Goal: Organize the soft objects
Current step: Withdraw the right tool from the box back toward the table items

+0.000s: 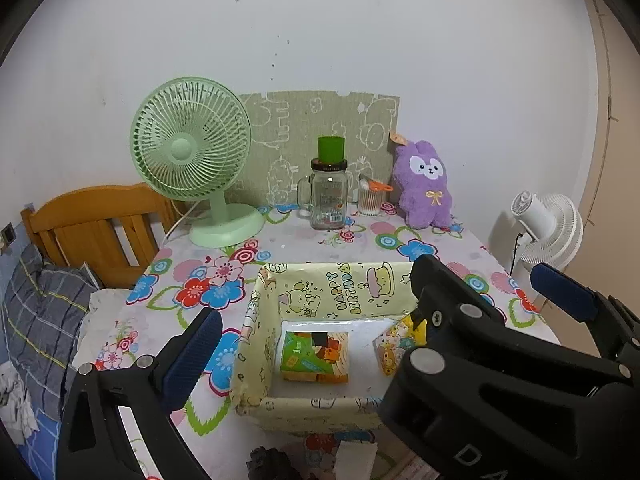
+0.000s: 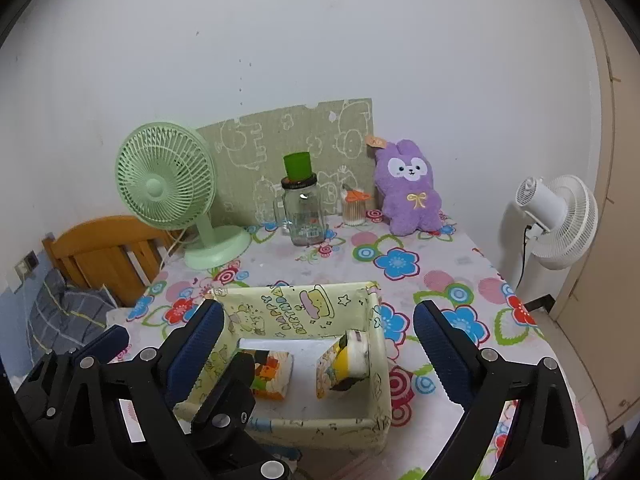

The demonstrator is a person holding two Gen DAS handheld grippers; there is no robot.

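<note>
Both the left gripper (image 1: 320, 320) and the right gripper (image 2: 320, 356) hang released and empty above the yellow box (image 2: 280, 424) near the tabletop's (image 2: 440, 264) front edge. Inside lie two tissue packs (image 1: 315, 356) (image 2: 340, 364), one at each side wall. The purple plush (image 1: 424, 184) sits upright at the far right corner.

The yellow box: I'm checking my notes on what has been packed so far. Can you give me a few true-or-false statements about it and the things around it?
1. The yellow box holds two small packets. True.
2. The purple plush lies inside the box. False: it sits at the table's back, against the wall.
3. Both grippers are shut. False: the left gripper and right gripper are open and empty.
4. A green cup sits on the glass jar. True.
</note>
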